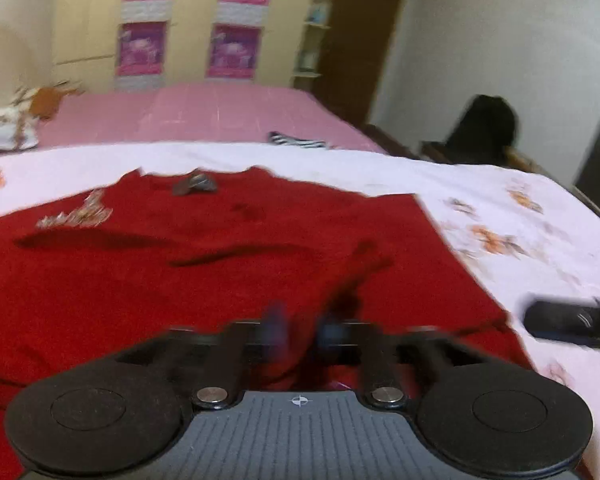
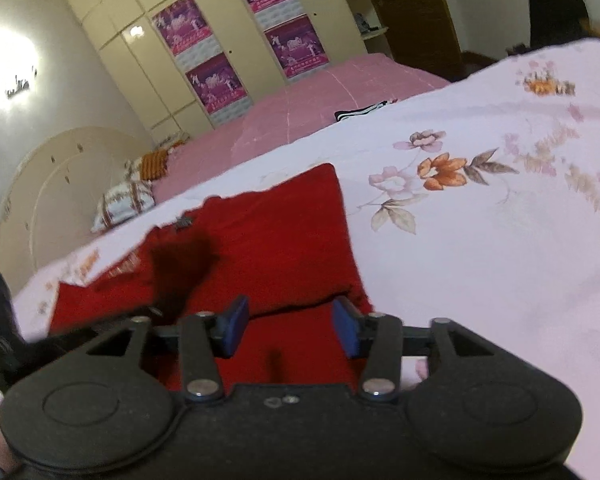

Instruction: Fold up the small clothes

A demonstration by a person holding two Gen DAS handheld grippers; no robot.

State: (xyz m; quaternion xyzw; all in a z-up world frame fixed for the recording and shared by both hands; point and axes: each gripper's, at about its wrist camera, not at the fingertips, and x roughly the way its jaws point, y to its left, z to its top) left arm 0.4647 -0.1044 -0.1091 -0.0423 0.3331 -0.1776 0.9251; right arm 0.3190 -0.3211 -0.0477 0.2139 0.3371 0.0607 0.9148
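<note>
Red garment spread flat on the floral bedsheet, laid out for folding. Left hand-held gripper blurred low over the cloth, blue pads seemingly apart, nothing clearly pinched. Right hand-held gripper parted astride a raised fold, pads not pressing, probably just releasing

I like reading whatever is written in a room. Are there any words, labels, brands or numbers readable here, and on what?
None can be read.
Purple posters on the wardrobe doors: print too small and blurred.
Silvery design on the red garment: blurred; cannot tell if it is lettering.
Crosshair mark on the left gripper: a sign only, no words.
</note>
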